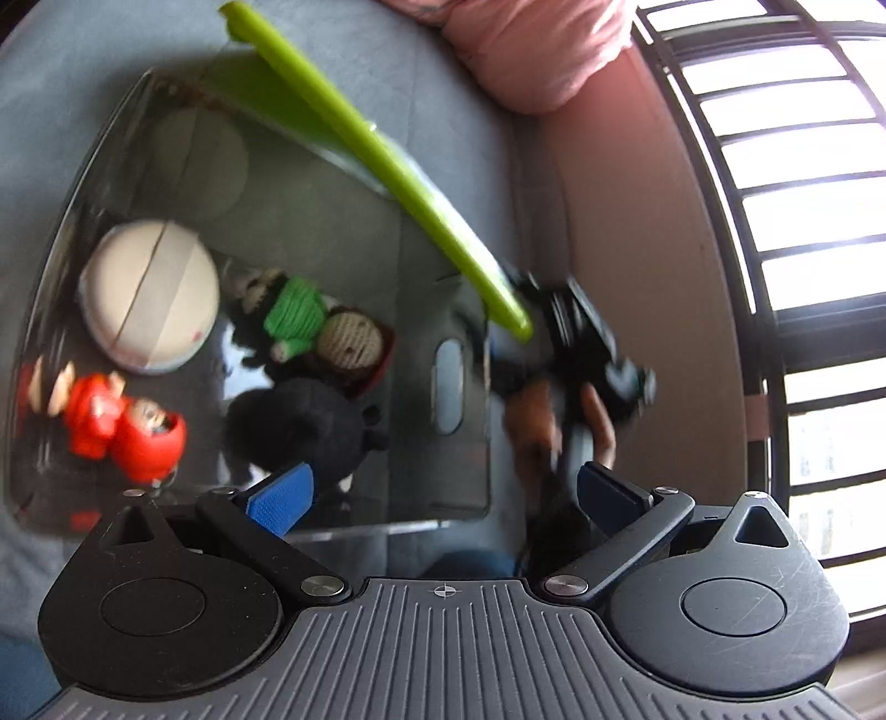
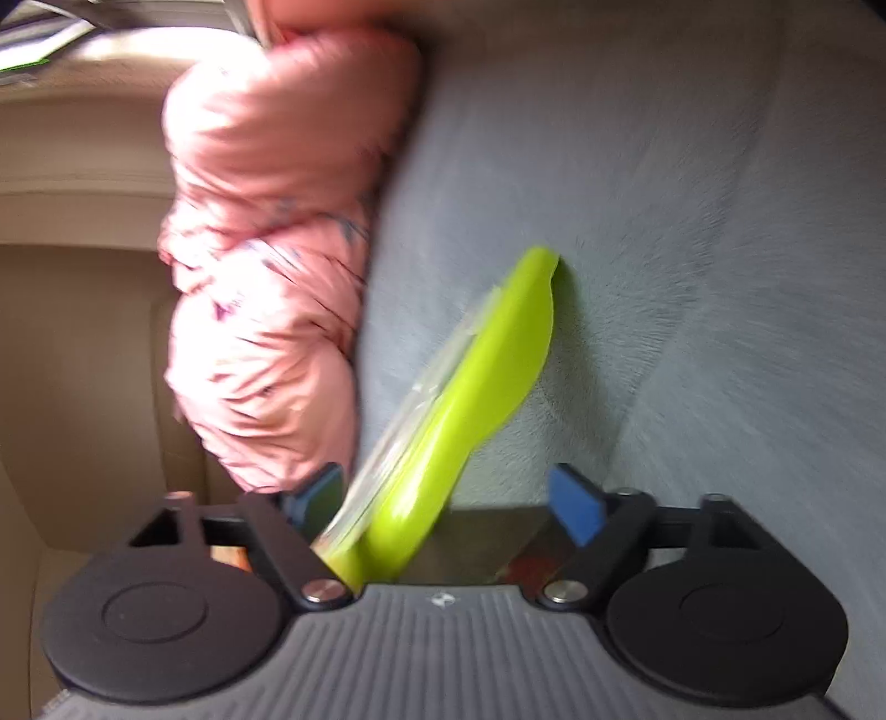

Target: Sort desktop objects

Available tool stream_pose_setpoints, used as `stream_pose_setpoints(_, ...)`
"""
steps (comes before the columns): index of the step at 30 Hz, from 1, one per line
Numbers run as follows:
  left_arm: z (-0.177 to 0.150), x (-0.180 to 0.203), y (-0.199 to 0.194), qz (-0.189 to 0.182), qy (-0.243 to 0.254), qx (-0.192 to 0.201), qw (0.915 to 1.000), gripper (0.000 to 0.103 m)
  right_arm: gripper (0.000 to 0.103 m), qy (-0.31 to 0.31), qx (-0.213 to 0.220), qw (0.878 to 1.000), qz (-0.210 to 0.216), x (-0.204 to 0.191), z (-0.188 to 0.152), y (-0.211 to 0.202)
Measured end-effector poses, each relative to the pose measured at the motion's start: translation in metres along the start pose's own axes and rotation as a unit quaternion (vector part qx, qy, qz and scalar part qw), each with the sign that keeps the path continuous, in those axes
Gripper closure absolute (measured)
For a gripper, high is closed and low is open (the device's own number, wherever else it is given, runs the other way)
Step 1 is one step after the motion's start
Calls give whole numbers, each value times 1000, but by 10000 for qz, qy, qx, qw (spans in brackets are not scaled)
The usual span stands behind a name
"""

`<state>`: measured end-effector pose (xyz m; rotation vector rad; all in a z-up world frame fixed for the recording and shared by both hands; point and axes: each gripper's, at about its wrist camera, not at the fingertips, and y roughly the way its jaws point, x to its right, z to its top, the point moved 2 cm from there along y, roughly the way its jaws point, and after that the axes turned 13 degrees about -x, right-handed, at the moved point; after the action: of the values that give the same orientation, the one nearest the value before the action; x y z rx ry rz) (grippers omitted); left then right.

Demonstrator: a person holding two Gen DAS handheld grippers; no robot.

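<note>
A clear plastic bin (image 1: 470, 498) on grey fabric holds a white round case (image 1: 149, 293), a red figurine (image 1: 127, 426), a knitted doll in green (image 1: 315, 327) and a black plush (image 1: 299, 421). A lime-green lid (image 1: 360, 144) slants above the bin's far side. My left gripper (image 1: 443, 493) hangs over the bin's near rim, open and empty. At the lid's lower end, my right gripper (image 1: 587, 343) shows blurred, with a hand (image 1: 554, 426) behind it. In the right wrist view the lid (image 2: 470, 399) lies between the jaws of my right gripper (image 2: 448, 498), close to the left pad (image 2: 321, 493); the right pad (image 2: 576, 504) stands apart from it.
A pink bundle of cloth (image 1: 542, 50) (image 2: 266, 266) lies beyond the bin on the grey fabric (image 2: 692, 194). A barred window (image 1: 803, 221) fills the right side of the left wrist view. Beige furniture (image 2: 72, 332) is at the left of the right wrist view.
</note>
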<state>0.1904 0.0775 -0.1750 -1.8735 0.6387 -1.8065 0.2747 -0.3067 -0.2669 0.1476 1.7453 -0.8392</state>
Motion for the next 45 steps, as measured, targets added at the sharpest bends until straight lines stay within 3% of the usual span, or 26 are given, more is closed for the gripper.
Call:
stream_pose_setpoints(1, -2, -4, -1, -44, -61, -47, 10000, 0, 43, 127, -46, 9999, 39, 2, 8, 14)
stream_pose_setpoints(2, -5, -8, -3, -101, -114, -50, 9999, 0, 68, 339, -61, 9990, 296, 3, 11, 22)
stream_pose_setpoints(3, -7, -13, -5, -158, -166, -53, 9997, 0, 76, 561, -72, 9967, 579, 3, 12, 29)
stream_pose_setpoints(4, -9, -18, -7, -222, -203, 3, 9995, 0, 80, 869, -105, 9933, 749, 2, 12, 32)
stream_pose_setpoints(8, -21, -42, -26, -656, -451, 344, 9962, 0, 86, 861, -295, 9893, 1143, -31, -14, 35)
stream_pose_setpoints(10, -31, -56, -42, -885, -588, 578, 9927, 0, 84, 696, -483, 9862, 1419, -58, -34, 33)
stream_pose_setpoints(13, -50, -78, -69, -1179, -762, 1050, 9845, 0, 80, 172, -503, 9904, 1276, -101, -59, 22)
stream_pose_setpoints(16, -62, -105, -94, -1485, -948, 1508, 9727, 0, 77, -29, -720, 9869, 1445, -123, -78, 15)
stream_pose_setpoints(21, -49, -150, -108, -1975, -1076, 1827, 9571, 0, 77, -160, -1052, 9787, 1755, -125, -114, -12)
stream_pose_setpoints(26, -19, -176, -93, -2102, -1173, 1954, 9507, 0, 76, -374, -1430, 9681, 2022, -106, -151, -46)
stream_pose_setpoints(28, -11, -178, -81, -2155, -1120, 1763, 9539, 0, 77, -322, -1564, 9639, 2132, -92, -161, -56)
stream_pose_setpoints(30, -1, -181, -71, -2312, -1095, 1550, 9542, 0, 78, -303, -1573, 9669, 1984, -76, -161, -65)
stream_pose_setpoints(34, 20, -182, -75, -2223, -1080, 1635, 9551, 0, 83, -166, -1490, 9783, 1430, -40, -164, -72)
stream_pose_setpoints(37, 37, -170, -81, -2380, -852, 1655, 9533, 0, 84, -39, -1405, 9834, 1145, -15, -171, -73)
stream_pose_setpoints(42, 69, -149, -71, -1630, -800, 1412, 9732, 0, 84, 214, -1398, 9846, 1030, 19, -188, -68)
stream_pose_setpoints(45, 79, -137, -61, -1231, -648, 1453, 9796, 0, 83, 284, -1456, 9823, 1140, 33, -202, -73)
